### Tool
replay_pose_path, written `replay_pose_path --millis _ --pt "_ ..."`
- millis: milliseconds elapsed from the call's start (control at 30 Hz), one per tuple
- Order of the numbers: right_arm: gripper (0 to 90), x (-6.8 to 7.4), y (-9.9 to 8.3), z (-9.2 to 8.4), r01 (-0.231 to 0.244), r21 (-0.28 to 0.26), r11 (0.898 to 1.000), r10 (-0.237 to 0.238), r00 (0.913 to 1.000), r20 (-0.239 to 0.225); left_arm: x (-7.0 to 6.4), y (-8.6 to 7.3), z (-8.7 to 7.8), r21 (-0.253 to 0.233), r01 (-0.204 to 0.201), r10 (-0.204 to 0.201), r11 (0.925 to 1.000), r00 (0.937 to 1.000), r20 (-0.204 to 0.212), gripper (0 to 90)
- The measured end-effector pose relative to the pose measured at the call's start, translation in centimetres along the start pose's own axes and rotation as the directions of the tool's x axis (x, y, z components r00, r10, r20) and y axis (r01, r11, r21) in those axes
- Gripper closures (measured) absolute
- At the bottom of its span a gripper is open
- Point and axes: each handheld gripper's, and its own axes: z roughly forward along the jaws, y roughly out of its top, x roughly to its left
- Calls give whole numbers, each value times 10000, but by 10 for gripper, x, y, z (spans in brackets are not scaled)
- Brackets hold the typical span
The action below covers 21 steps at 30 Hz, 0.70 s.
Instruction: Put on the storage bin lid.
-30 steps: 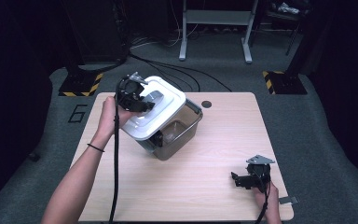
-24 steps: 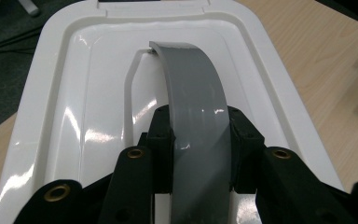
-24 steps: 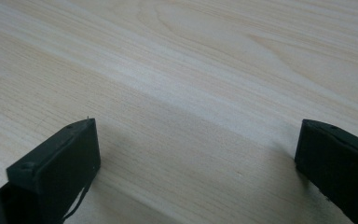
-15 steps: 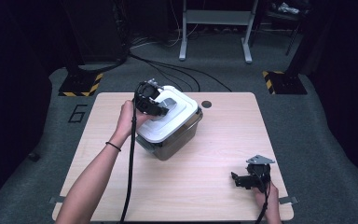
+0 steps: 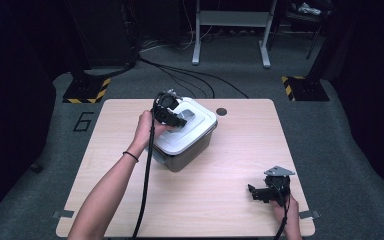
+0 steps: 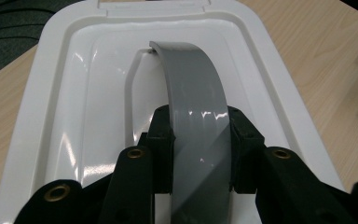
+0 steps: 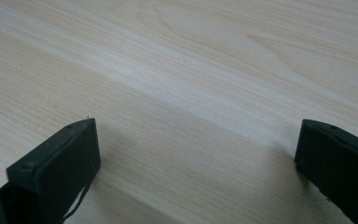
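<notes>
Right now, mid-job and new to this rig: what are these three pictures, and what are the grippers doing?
No robot arm here: a person holds a two-jaw gripper in each hand. The high view looks down on a wooden table. The other two pictures come from cameras riding on each gripper, looking along its black jaws. On the table sits a grey box with a white lid. The left gripper is clamped on the lid's grey handle, jaws pressing its two edges. The right gripper rests near the table's front right corner, jaws wide apart, nothing but bare wood between them.
</notes>
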Motion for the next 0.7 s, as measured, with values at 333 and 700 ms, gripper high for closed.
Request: replay_pose_path --millis 333,700 --pt "0 0 0 0 -2 7 10000 2 10000 -1 -3 -3 4 -36 -49 50 10000 9999 127 672" --pt "0 0 0 0 -11 44 10000 11 10000 -19 -1 -4 5 136 -39 40 9999 10000 -52 613"
